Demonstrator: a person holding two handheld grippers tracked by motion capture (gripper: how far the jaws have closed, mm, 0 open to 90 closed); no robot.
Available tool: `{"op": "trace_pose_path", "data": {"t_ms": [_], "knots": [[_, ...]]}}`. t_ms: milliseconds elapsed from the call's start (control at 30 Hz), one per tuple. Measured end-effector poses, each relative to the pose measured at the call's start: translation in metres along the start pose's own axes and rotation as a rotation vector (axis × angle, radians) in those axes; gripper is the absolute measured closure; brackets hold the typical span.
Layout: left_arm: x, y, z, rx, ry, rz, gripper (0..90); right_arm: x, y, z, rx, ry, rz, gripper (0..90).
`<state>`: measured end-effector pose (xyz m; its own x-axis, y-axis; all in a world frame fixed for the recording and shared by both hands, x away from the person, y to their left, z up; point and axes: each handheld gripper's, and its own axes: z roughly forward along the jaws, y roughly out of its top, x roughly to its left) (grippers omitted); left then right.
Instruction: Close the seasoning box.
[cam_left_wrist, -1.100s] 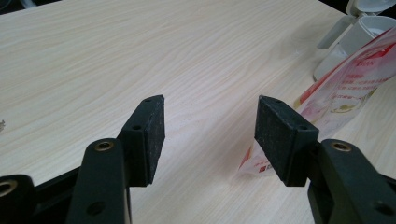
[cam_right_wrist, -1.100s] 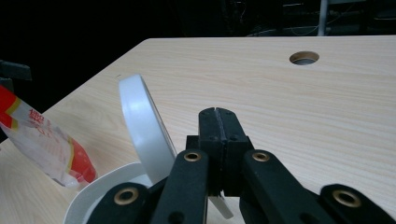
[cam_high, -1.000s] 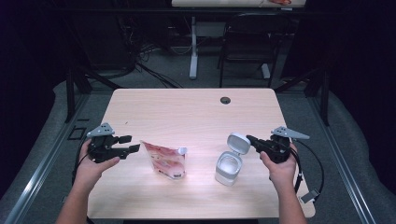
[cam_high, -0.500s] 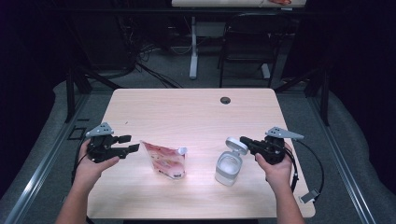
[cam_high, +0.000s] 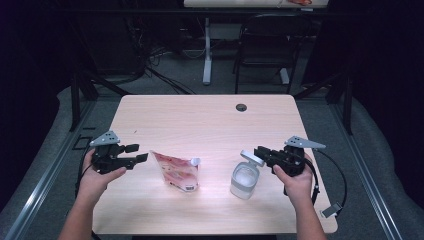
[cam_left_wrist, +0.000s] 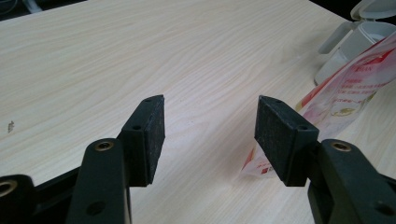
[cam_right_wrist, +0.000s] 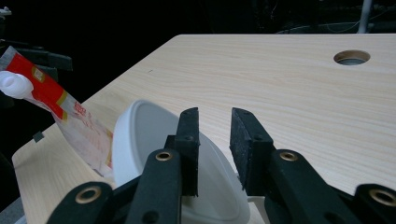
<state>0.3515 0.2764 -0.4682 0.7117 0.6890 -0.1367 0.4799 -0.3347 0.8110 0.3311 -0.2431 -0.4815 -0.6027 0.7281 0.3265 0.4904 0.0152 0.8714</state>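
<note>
At the lower right of the high view, the right gripper (cam_high: 261, 151) sits right up against the flipped-open lid (cam_high: 251, 157) of a white container (cam_high: 244, 180) that stands upright on the counter (cam_high: 200, 120). Its jaws have just been opening; in the right gripper view they stand a narrow gap apart just above the lid (cam_right_wrist: 154, 154), and nothing is pinched between them. The lid lies directly ahead of and under those jaws, hinged on the container's side toward that hand, so the right hand is plainly the nearer one.

Left of the container, near the middle of the frame, a red and white spouted pouch (cam_high: 176, 171) stands tilted, its cap (cam_high: 195, 161) pointing toward the container. Its long axis runs up and to the right in the frame. The left gripper (cam_high: 141, 158) hovers just left of the pouch, jaws wide apart and empty, aimed at it. I'd judge the pouch is that hand's to take.
</note>
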Motion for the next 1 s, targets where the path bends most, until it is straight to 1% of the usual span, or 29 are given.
{"op": "trace_pose_path", "data": {"t_ms": [133,167,267,300,367,433,533,667,767,867,933,1000], "knots": [[0.001,0.000,-0.002,-0.004,0.005,-0.002,43.4,0.005,0.001,0.002,0.016,0.010,-0.023,70.3],[0.001,0.000,-0.002,-0.006,0.006,-0.004,43.4,0.007,0.002,0.003,0.013,0.014,-0.025,70.0],[0.002,0.000,-0.004,-0.007,0.007,-0.002,43.4,0.011,0.003,0.004,0.014,0.012,-0.039,68.5],[0.002,0.000,-0.005,-0.012,0.008,-0.008,43.4,0.012,0.003,0.004,0.013,0.009,-0.042,67.8],[0.002,0.001,-0.007,-0.013,0.009,-0.007,43.3,0.014,0.004,0.003,0.012,0.006,-0.046,65.4],[0.002,0.001,-0.008,-0.023,0.013,-0.008,43.4,0.015,0.005,0.003,0.012,-0.008,-0.060,62.3],[0.003,0.001,-0.011,-0.033,0.017,-0.013,43.4,0.015,0.006,0.002,0.003,-0.017,-0.059,57.2],[0.004,0.001,-0.013,-0.041,0.021,-0.021,43.3,0.013,0.008,-0.001,-0.007,-0.066,-0.066,50.8],[0.005,0.001,-0.016,-0.044,0.029,-0.023,43.3,0.010,0.009,-0.003,-0.023,-0.092,-0.056,47.3],[0.007,-0.001,-0.018,-0.050,0.034,-0.037,43.3,0.007,0.009,-0.005,-0.021,-0.127,-0.054,46.5],[0.009,-0.002,-0.017,-0.049,0.042,-0.042,43.3,0.006,0.009,-0.006,-0.012,-0.146,-0.060,45.6],[0.010,-0.004,-0.017,-0.046,0.047,-0.052,43.4,0.004,0.007,-0.007,-0.015,-0.165,-0.059,45.5]]}}
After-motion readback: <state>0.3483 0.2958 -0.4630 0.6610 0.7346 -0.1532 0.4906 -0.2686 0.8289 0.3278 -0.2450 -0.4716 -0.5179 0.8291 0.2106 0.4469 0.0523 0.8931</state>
